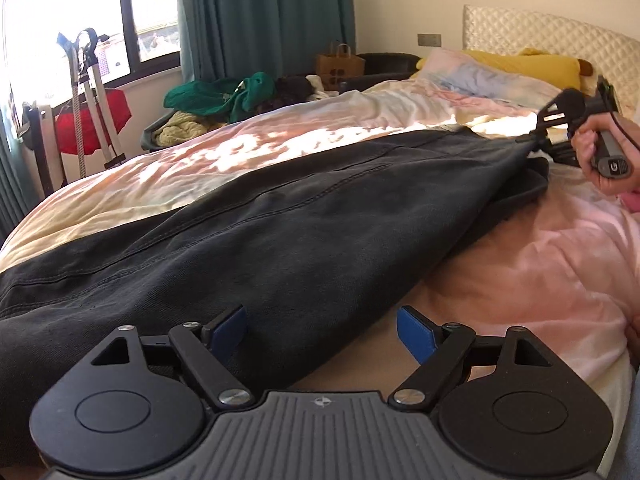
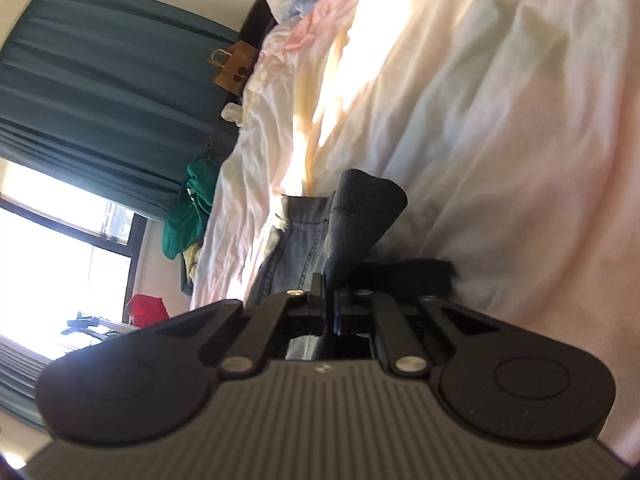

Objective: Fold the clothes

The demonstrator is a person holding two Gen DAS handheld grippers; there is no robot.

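Observation:
A pair of dark grey jeans lies stretched across the bed, from near left to far right. My left gripper is open with blue pads, just above the near edge of the jeans, holding nothing. My right gripper is at the far end of the jeans, held in a hand. In the right wrist view it is shut on a bunched edge of the jeans, lifting it off the bed.
The bed has a wrinkled pink and cream duvet, pillows and a quilted headboard. A pile of green clothes lies beyond the far edge. A paper bag, teal curtains and a window are behind.

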